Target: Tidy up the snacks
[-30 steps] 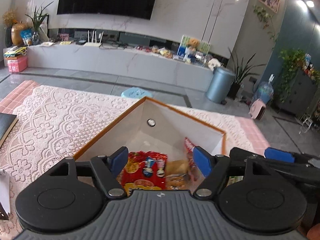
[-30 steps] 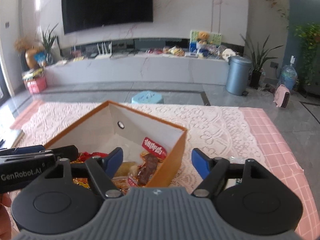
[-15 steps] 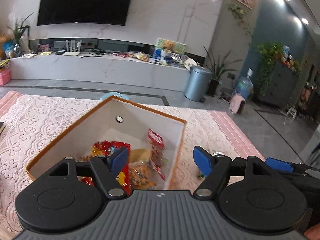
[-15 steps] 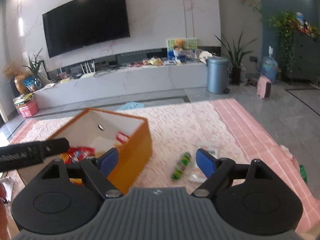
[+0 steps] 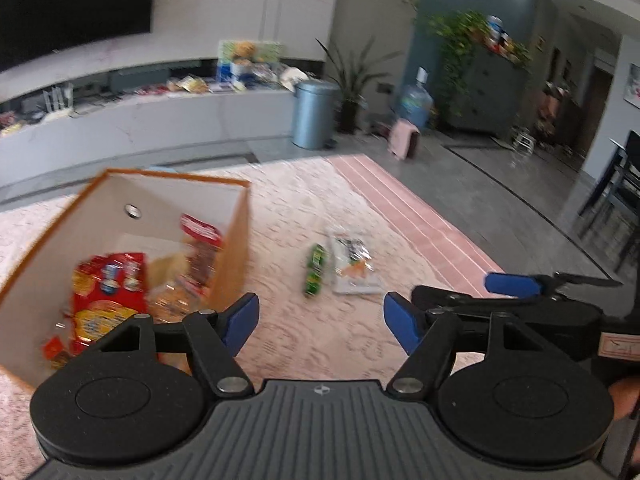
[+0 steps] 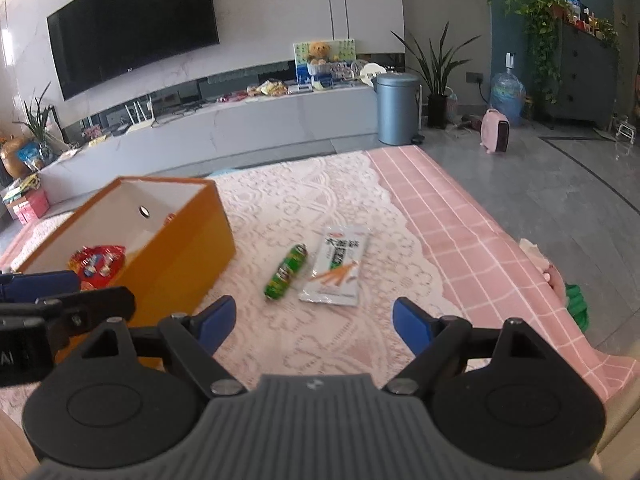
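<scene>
An orange box (image 5: 236, 248) with white inner walls stands at the left on the lace cloth and holds a red snack bag (image 5: 106, 292) and other packets. To its right lie a green snack stick (image 5: 315, 270) and a white flat packet (image 5: 352, 264). My left gripper (image 5: 320, 320) hovers short of them; its jaws are closing with nothing between them. In the right wrist view the box (image 6: 188, 248), green stick (image 6: 286, 272) and white packet (image 6: 338, 268) lie just beyond my right gripper (image 6: 314, 326), which is open and empty. The two grippers are side by side.
Pink checked cloth (image 6: 480, 248) covers the table's right side up to its edge, where something green (image 6: 576, 304) lies. Beyond the table are grey floor, a long TV console, a blue-grey bin (image 6: 398, 108) and potted plants.
Both grippers have swung right, away from above the box. The box now sits at the left of each view, and the green stick and white packet have come into view ahead.
</scene>
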The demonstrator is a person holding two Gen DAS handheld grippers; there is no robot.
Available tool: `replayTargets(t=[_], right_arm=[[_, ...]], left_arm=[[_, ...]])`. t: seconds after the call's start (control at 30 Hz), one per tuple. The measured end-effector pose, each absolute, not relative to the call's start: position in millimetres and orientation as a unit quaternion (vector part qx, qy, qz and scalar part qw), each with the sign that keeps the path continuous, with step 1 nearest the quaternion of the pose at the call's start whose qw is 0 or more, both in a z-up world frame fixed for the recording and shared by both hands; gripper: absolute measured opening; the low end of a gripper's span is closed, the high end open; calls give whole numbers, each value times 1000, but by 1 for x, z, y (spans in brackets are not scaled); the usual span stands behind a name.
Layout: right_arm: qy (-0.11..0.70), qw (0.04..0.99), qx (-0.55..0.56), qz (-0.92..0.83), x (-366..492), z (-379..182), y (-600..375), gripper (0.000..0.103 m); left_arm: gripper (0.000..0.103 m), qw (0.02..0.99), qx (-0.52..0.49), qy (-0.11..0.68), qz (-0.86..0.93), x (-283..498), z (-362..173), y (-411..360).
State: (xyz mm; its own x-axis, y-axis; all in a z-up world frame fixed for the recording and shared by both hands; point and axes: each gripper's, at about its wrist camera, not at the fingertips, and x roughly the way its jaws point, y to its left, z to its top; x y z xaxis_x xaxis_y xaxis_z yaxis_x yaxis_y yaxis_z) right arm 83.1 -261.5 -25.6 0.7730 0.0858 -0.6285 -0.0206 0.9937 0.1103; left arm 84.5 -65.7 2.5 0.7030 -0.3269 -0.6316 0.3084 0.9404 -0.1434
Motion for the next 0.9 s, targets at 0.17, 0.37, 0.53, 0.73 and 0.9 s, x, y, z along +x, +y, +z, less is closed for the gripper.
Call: replayTargets(t=[0.17, 0.37, 0.53, 0.73, 0.9], right_arm=[[351, 935, 45, 28, 88, -39, -278, 83], [361, 931, 46, 33, 100, -52, -290, 83], [361, 931, 42, 36, 117, -62, -294, 76], [379, 922, 47, 69, 145, -78, -292, 68], [390, 917, 38, 80, 174, -88, -286, 65]], left_arm=[[77, 909, -20, 372, -186, 94, -12, -78], [74, 901, -26, 393, -185, 108, -30, -89], [68, 899, -17, 399, -178, 118, -44, -92], [64, 898, -16, 407, -167, 132, -58, -92], [57, 898, -5, 412, -153, 147, -63, -96]])
